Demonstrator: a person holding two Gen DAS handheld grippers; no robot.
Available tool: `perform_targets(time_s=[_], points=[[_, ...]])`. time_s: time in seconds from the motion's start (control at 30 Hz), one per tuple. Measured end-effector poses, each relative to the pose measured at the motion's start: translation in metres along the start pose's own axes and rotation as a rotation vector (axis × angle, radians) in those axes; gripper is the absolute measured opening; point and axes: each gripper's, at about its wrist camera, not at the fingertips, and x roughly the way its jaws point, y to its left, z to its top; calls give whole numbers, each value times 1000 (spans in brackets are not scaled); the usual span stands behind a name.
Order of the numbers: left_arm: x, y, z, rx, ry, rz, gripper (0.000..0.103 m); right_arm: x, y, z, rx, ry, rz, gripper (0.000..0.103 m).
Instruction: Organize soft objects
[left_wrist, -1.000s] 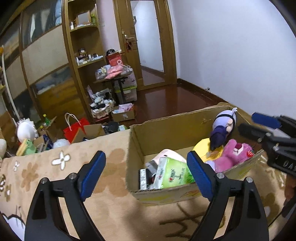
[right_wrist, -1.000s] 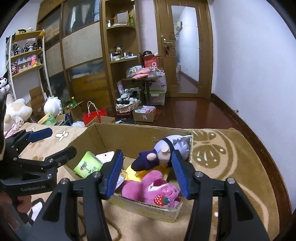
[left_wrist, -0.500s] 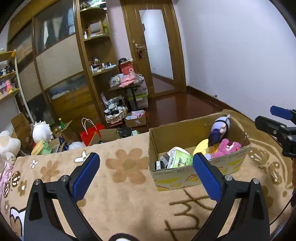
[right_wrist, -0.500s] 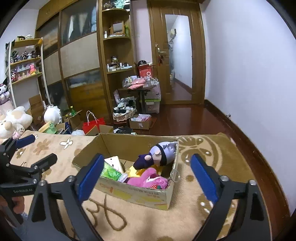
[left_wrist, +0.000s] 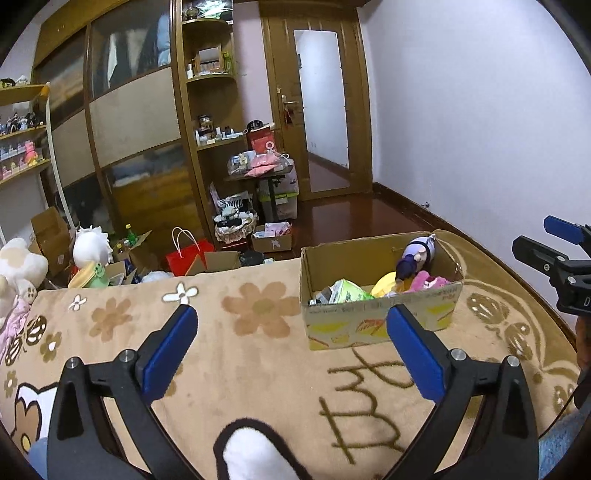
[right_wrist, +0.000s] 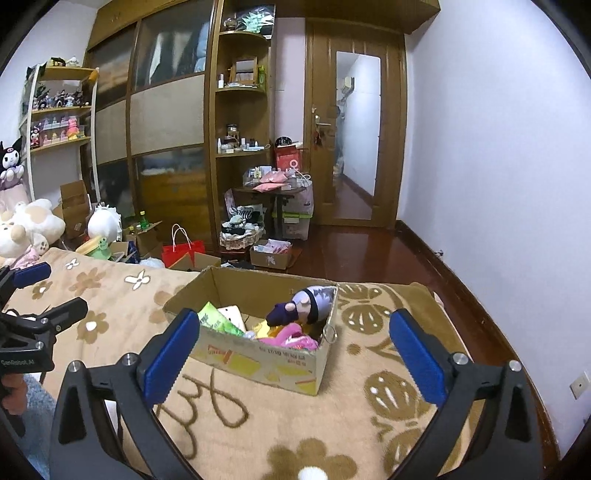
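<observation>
**Both grippers wide and empty, box left on the blanket**

My left gripper (left_wrist: 290, 326) has its fingers spread wide with nothing between them; they have just been opening. My right gripper (right_wrist: 293, 330) matches, fingers spread and empty, after opening within the last second.

The cardboard box (left_wrist: 376, 321) sits on the flowered blanket (left_wrist: 229, 354) with the purple plush doll (left_wrist: 415, 256), pink plush (left_wrist: 428, 282) and green tissue pack (left_wrist: 347, 291) inside. Only the right view shows a metal ring (right_wrist: 331, 336) on the box's end wall. Only the left view shows a white patch with a dark outline (left_wrist: 251, 454) on the blanket, at the bottom edge.

Compared with a second ago, the box looks smaller and farther in both views.
</observation>
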Motion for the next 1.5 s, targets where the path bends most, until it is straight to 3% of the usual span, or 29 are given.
perform_targets(time_s=[0.3, 0.67, 1.5], points=[[-12, 1, -11, -3, -4, -13, 101, -14, 7, -13, 6, 4, 11, 103], [9, 8, -16, -50, 53, -38, 101, -5, -1, -31, 39, 29, -20, 103], [29, -12, -19, 30, 70, -41, 101, 28, -15, -46, 54, 65, -27, 103]])
